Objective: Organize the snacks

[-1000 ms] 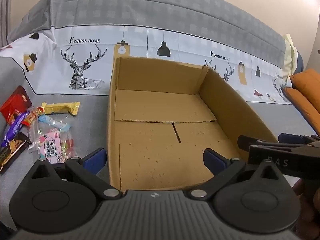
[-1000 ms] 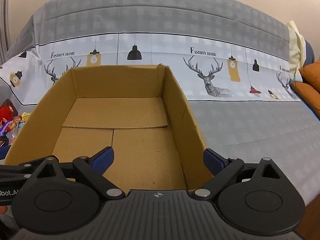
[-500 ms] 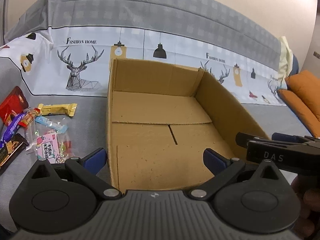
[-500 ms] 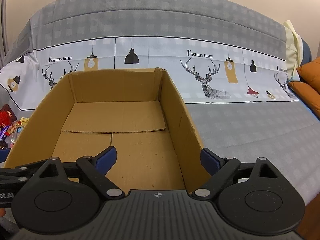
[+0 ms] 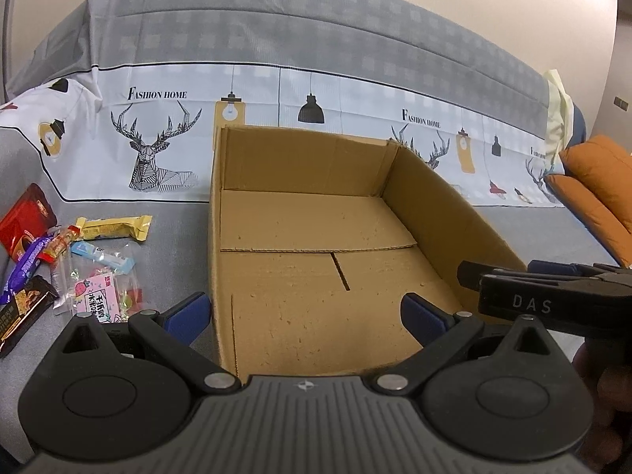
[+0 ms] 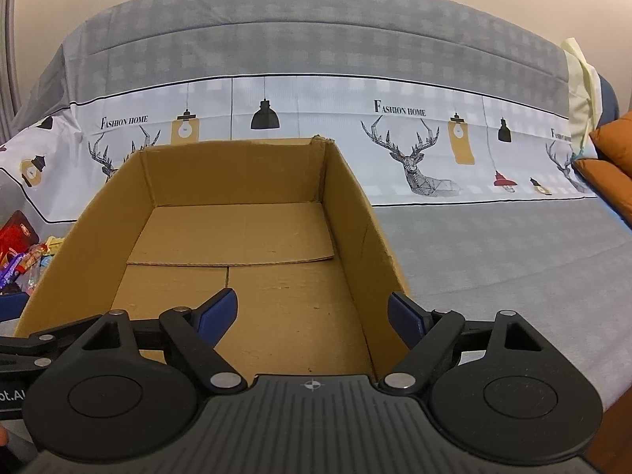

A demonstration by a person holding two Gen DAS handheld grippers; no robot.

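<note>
An empty cardboard box (image 5: 300, 158) stands open on a grey sofa seat. Left of it lies a heap of snacks: a red packet (image 5: 23, 221), a yellow bar (image 5: 114, 227), a purple wrapper (image 5: 25, 266), a dark chocolate bar (image 5: 23, 312) and a pink candy bag (image 5: 96, 296). My left gripper (image 5: 304, 312) is open and straddles the box's near left wall. My right gripper (image 6: 312, 312) straddles the near right wall of the box (image 6: 237, 173). Its jaws are closing, and neither pad presses on the cardboard. It also shows from the side as the right gripper (image 5: 553, 292).
The sofa back carries a white cover (image 5: 158, 158) printed with deer and lamps. Orange cushions (image 5: 592, 181) lie at the far right. Grey seat (image 6: 493, 245) stretches to the right of the box. A hand (image 5: 600, 395) shows at the lower right.
The right gripper's fingers have drawn somewhat closer together around the box's right wall. Both hands and the box have stayed where they were.
</note>
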